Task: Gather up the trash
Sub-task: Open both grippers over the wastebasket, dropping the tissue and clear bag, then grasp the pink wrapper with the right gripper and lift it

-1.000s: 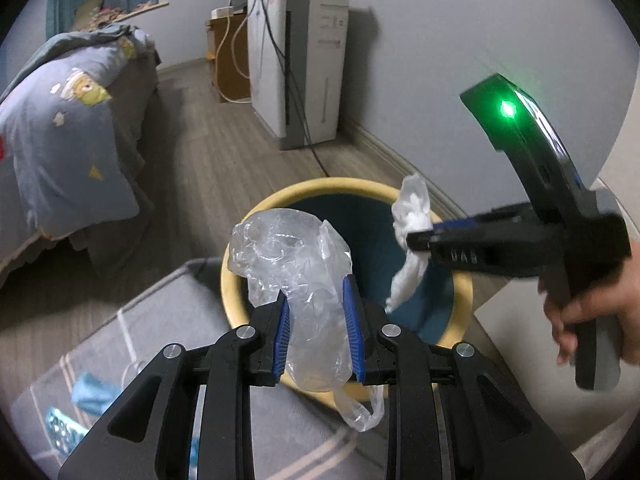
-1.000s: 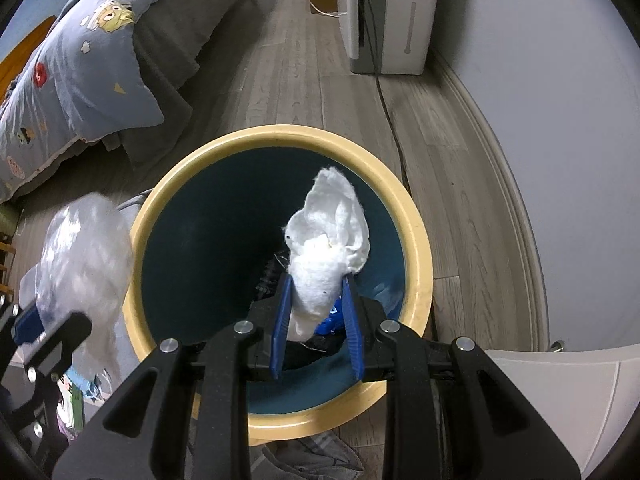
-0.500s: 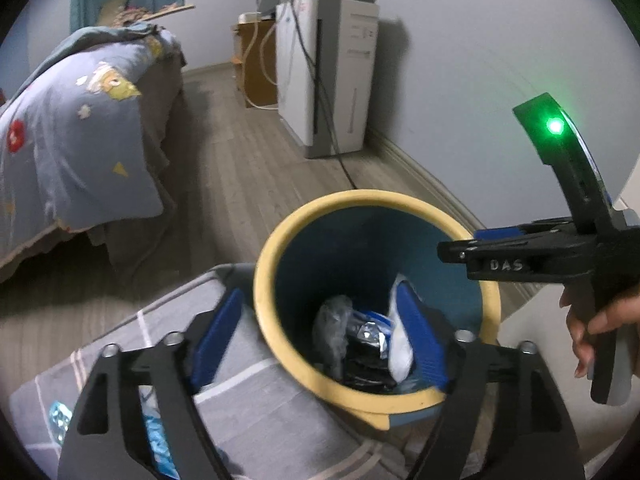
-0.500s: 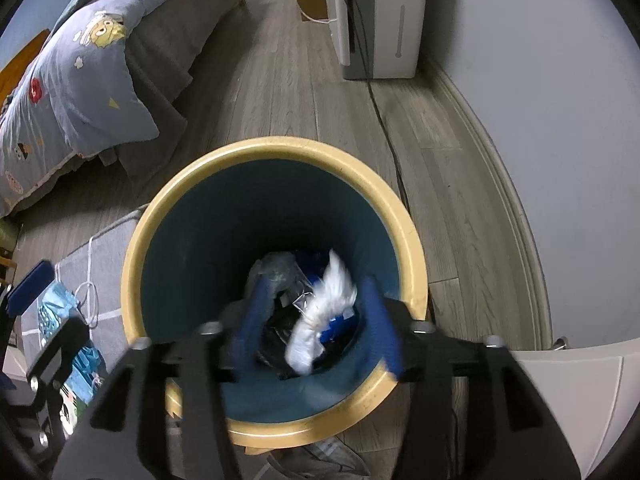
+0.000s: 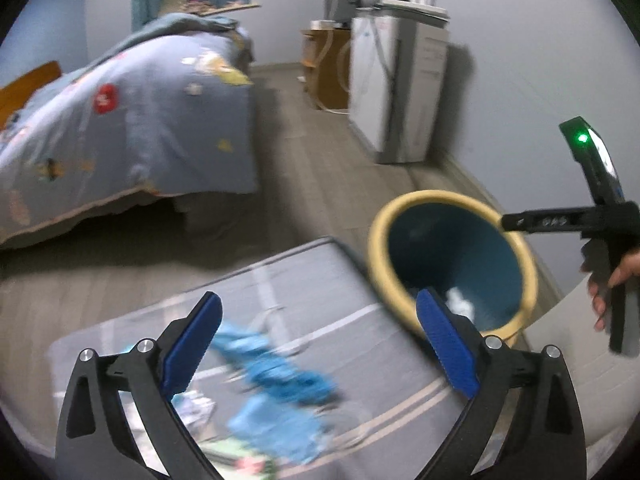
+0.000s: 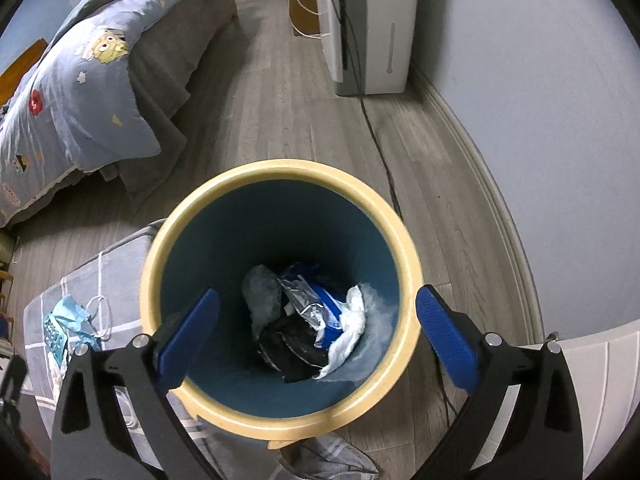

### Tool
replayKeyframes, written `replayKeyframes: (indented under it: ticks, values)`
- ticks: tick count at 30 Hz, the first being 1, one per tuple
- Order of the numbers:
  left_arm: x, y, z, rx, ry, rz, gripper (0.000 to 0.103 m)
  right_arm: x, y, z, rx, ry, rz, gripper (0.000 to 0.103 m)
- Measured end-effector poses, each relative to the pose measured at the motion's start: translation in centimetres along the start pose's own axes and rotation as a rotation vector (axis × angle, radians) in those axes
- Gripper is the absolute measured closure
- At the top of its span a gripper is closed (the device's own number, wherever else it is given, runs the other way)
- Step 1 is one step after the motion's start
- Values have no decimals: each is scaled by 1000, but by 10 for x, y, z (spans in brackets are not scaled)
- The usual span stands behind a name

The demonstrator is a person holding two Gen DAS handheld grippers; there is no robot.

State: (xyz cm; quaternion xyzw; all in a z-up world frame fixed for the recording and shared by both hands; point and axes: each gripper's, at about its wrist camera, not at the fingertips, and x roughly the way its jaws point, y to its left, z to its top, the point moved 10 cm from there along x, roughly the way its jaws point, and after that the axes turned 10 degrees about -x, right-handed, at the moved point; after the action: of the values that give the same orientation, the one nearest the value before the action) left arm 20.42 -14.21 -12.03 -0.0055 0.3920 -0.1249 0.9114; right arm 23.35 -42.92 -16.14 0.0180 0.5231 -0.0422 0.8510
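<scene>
Hovering over the trash bin [image 6: 280, 172], center frame, the right gripper [image 6: 316, 316] has jaws spread wide, nothing held. Left gripper [image 5: 318, 320] likewise spread, above grey mat [image 5: 304, 276] w/ blurred blue trash [image 5: 276, 376]. Bin holds white tissue [image 6: 352, 324], clear plastic bag [image 6: 262, 292], blue wrapper [image 6: 320, 300]. Bed [image 6: 80, 80] upper left; white appliance [image 6: 372, 20] w/ cable [image 6: 376, 140] upper right. Gripper lettering unreadable.

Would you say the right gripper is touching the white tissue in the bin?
Apart. The right wrist view shows the right gripper open above the bin, while the white tissue lies at its bottom.
</scene>
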Motion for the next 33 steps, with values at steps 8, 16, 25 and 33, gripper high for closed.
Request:
replayKeyframes:
  ticks: [8, 16, 25, 33]
  values:
    - [-64, 109, -16, -111, -4, 168, 6, -13, 51, 8, -82, -20, 41, 6]
    - [-98, 164, -56, -206, 5, 242, 6, -28, 115, 12, -189, -41, 80, 6]
    - [-144, 179, -79, -223, -39, 257, 6, -71, 188, -21, -185, -42, 210, 6]
    - [-191, 191, -94, -230, -77, 250, 5, -97, 263, -76, -323, -84, 189, 6]
